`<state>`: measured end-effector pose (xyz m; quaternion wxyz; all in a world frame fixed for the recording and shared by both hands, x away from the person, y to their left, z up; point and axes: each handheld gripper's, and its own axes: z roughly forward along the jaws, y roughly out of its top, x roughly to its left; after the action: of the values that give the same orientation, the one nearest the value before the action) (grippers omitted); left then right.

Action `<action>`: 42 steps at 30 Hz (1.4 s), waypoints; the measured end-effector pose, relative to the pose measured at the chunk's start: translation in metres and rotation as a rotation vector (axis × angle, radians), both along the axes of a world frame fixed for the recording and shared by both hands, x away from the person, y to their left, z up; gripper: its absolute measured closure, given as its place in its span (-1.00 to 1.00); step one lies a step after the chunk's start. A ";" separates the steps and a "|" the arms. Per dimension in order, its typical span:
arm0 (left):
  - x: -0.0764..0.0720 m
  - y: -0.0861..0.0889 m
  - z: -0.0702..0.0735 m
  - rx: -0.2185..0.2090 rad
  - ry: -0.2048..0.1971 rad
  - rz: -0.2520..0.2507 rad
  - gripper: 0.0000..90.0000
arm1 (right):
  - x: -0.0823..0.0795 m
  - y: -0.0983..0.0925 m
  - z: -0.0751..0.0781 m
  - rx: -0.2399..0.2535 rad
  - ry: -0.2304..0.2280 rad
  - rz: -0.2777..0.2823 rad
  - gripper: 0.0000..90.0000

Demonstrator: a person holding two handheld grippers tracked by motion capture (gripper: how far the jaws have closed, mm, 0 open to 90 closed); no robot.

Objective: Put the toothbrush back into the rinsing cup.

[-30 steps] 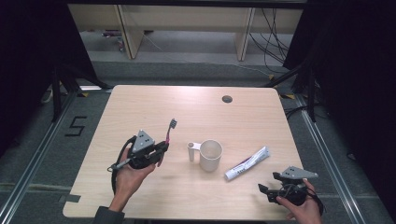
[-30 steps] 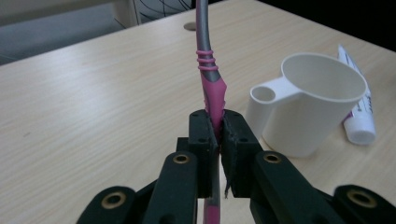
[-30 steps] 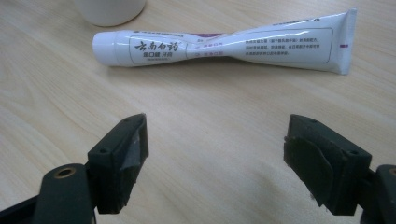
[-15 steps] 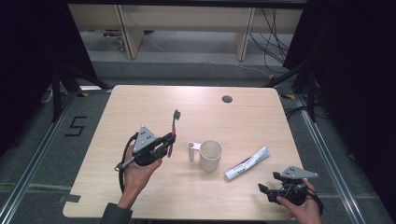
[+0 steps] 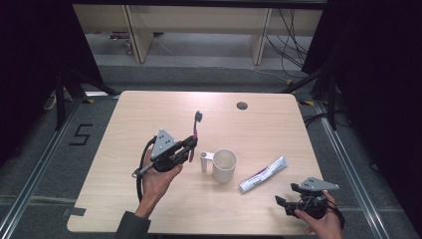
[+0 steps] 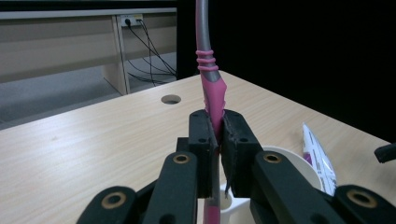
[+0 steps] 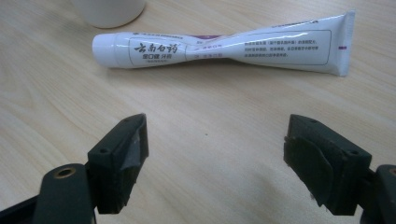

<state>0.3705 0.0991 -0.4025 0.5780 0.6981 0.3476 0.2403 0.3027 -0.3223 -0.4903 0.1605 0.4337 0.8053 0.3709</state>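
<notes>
My left gripper (image 5: 190,148) (image 6: 219,135) is shut on a pink and grey toothbrush (image 5: 195,130) (image 6: 209,74), held above the table with the bristle head pointing away. A white cup (image 5: 224,165) (image 6: 285,156) with a handle stands just right of that gripper. A white toothpaste tube (image 5: 263,174) (image 7: 224,46) (image 6: 320,158) lies flat to the right of the cup. Near the table's front right corner my right gripper (image 5: 282,203) (image 7: 215,158) is open, its jaws wide apart over bare wood a short way from the tube.
The light wooden table (image 5: 149,114) has a round cable hole (image 5: 242,105) (image 6: 171,99) near its far edge. Wooden bench legs and cables lie on the floor beyond the table. Dark curtains flank both sides.
The left hand has carried the toothbrush right and slightly up, toward the cup. The right gripper, cup and tube have stayed where they were.
</notes>
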 end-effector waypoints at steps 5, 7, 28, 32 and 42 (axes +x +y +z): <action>0.004 -0.007 0.006 -0.022 -0.009 -0.006 0.84 | 0.000 0.000 0.000 0.003 0.003 0.000 -0.50; 0.007 -0.012 0.010 -0.027 -0.022 -0.013 0.83 | 0.000 0.000 0.000 0.006 0.006 0.002 -0.50; 0.022 -0.031 -0.002 -0.015 -0.024 -0.032 0.83 | 0.000 0.000 0.000 0.007 0.003 0.007 -0.50; 0.023 -0.030 -0.010 -0.011 -0.008 -0.033 0.83 | 0.000 0.000 0.000 0.009 0.003 0.009 -0.50; 0.023 -0.028 -0.022 -0.012 0.010 -0.030 0.83 | 0.000 0.000 0.000 0.008 0.004 0.009 -0.50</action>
<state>0.3930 0.0716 -0.4248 0.5840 0.7011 0.3413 0.2260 0.3029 -0.3220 -0.4905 0.1556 0.4315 0.8059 0.3742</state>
